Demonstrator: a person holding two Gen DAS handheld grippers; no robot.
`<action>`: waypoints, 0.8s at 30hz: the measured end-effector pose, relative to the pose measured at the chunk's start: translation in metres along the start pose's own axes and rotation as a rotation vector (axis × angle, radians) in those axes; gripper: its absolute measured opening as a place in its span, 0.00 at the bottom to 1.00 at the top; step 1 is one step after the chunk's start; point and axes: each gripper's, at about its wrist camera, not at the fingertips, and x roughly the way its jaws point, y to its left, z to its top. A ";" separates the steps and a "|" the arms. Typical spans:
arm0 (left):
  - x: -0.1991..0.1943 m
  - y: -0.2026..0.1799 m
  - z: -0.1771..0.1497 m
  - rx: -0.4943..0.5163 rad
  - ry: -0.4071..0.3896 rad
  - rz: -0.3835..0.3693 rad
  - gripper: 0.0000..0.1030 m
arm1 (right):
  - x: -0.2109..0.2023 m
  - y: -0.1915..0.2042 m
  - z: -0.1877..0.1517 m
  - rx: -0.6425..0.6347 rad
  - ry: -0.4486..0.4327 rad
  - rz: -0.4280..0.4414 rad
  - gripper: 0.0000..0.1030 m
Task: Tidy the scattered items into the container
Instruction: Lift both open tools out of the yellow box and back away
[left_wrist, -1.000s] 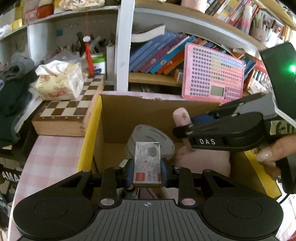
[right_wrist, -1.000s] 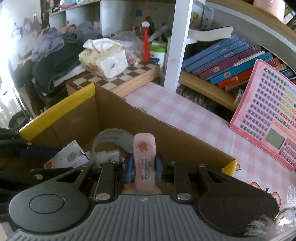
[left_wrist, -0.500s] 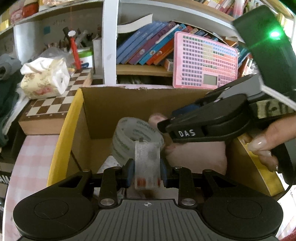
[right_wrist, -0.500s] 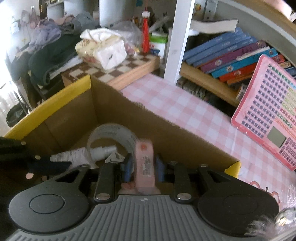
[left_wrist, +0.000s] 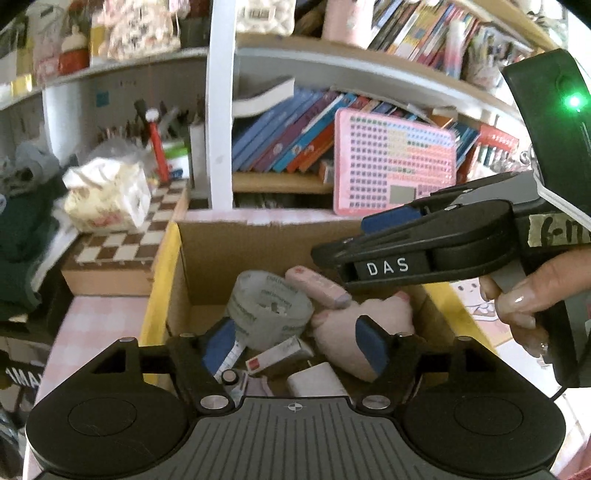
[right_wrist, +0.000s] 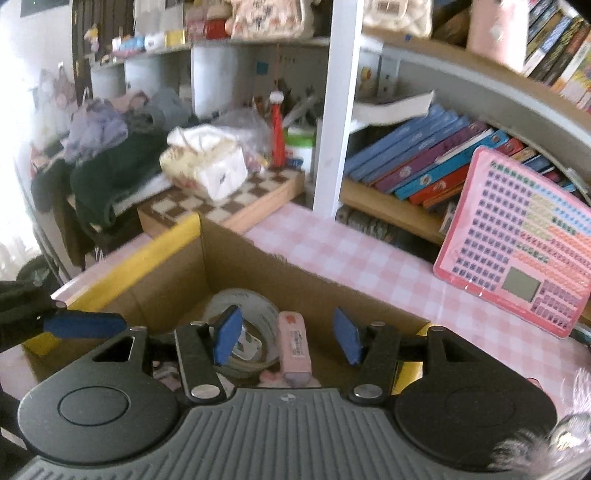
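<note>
Opening over the brown cardboard box (left_wrist: 258, 243), both the left gripper (left_wrist: 293, 341) and right gripper (right_wrist: 286, 334) are empty-jawed; the pink tube (right_wrist: 293, 345) and small white carton (left_wrist: 275, 356) are seen inside

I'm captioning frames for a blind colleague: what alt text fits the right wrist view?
The right gripper, jaws opening and empty, hovers over a cardboard box holding a tape roll and a pink tube. Bookshelves stand behind a pink checked table.
</note>
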 end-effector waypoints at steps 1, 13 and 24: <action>-0.007 -0.001 -0.001 0.003 -0.011 -0.002 0.74 | -0.008 0.002 0.000 0.006 -0.013 -0.004 0.54; -0.093 -0.010 -0.019 0.026 -0.125 -0.012 0.74 | -0.106 0.030 -0.024 0.067 -0.146 -0.070 0.57; -0.134 -0.017 -0.052 -0.009 -0.123 -0.081 0.75 | -0.174 0.053 -0.078 0.145 -0.185 -0.173 0.57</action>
